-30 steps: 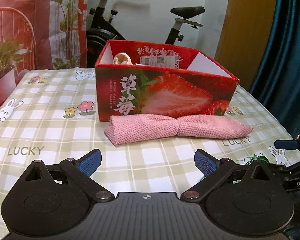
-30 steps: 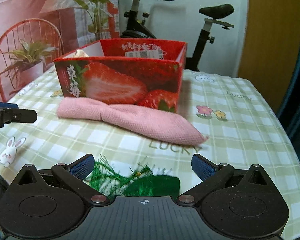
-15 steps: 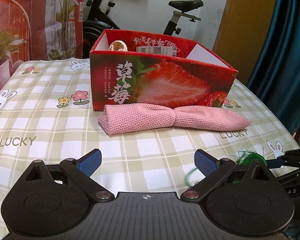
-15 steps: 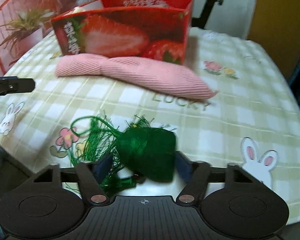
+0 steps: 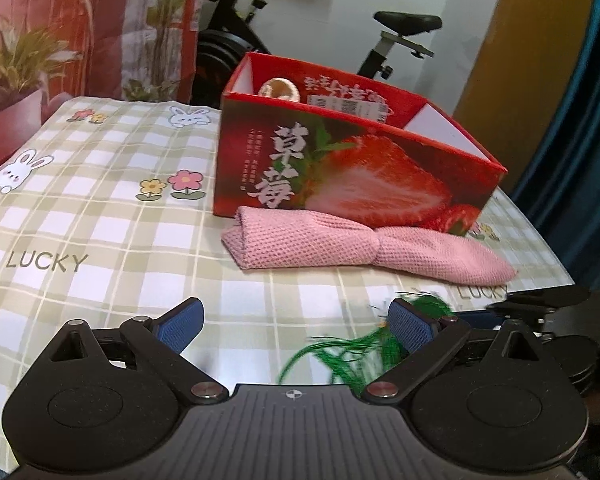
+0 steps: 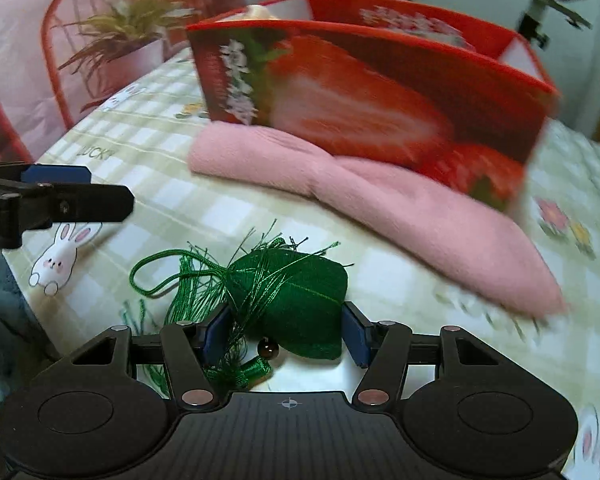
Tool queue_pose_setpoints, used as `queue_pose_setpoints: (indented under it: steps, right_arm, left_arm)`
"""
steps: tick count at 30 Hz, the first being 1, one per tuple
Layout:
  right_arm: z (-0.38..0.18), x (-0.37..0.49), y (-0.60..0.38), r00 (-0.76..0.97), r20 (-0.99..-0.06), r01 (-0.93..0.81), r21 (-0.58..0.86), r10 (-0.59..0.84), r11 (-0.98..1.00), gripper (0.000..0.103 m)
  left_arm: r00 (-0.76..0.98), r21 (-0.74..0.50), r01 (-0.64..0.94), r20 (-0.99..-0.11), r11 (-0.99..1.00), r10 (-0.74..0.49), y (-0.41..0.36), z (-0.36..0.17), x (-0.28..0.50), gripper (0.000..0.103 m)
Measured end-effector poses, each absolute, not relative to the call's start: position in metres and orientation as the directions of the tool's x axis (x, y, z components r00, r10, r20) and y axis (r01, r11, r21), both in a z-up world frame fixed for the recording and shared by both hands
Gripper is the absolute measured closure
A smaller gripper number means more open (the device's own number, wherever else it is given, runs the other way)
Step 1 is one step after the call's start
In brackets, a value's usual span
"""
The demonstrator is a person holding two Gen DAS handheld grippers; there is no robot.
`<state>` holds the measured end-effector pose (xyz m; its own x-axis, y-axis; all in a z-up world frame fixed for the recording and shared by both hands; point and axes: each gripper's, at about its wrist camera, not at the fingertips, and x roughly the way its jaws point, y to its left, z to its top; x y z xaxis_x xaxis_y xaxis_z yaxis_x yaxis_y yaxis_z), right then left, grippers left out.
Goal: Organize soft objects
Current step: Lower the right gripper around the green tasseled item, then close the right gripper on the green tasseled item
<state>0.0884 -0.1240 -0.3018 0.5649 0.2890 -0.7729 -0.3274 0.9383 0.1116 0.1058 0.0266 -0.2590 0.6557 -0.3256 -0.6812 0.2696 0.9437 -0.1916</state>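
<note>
A green fabric pouch with tassels sits between the blue pads of my right gripper, which is shut on it just above the table edge. Its green threads also show in the left wrist view. A folded pink towel lies along the front of the red strawberry box; both also show in the right wrist view, the towel and the box. A beige soft object peeks out of the box. My left gripper is open and empty over the near tablecloth.
The table has a checked cloth with bunnies and flowers. An exercise bike stands behind the box. A red chair and a potted plant are at the left. A blue curtain hangs on the right.
My right gripper closed on the green pouch, lifted it and swung left toward the box. The left gripper stayed open and shifted slightly.
</note>
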Motion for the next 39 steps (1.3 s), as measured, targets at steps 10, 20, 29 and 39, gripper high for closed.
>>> queue_pose_setpoints:
  steps: [10, 20, 29, 39]
  right_arm:
    - [-0.310, 0.094, -0.111, 0.581, -0.745, -0.326, 0.158, 0.329, 0.932, 0.039]
    - [-0.299, 0.073, -0.137, 0.669, -0.658, -0.292, 0.197, 0.347, 0.936, 0.037]
    - [-0.310, 0.076, -0.139, 0.660, -0.644, -0.310, 0.236, 0.387, 0.921, 0.042]
    - [-0.317, 0.081, -0.130, 0.657, -0.625, -0.334, 0.260, 0.422, 0.906, 0.050]
  left_arm:
    - [0.644, -0.201, 0.258, -0.693, 0.945, -0.323, 0.029, -0.264, 0.111, 0.003]
    - [0.597, -0.190, 0.344, -0.711, 0.919, -0.371, 0.007, -0.266, 0.117, 0.012]
    - [0.489, -0.298, 0.409, -0.727, 0.863, -0.482, -0.015, -0.278, 0.128, 0.046]
    - [0.435, -0.351, 0.425, -0.730, 0.835, -0.528, -0.024, -0.291, 0.130, 0.059]
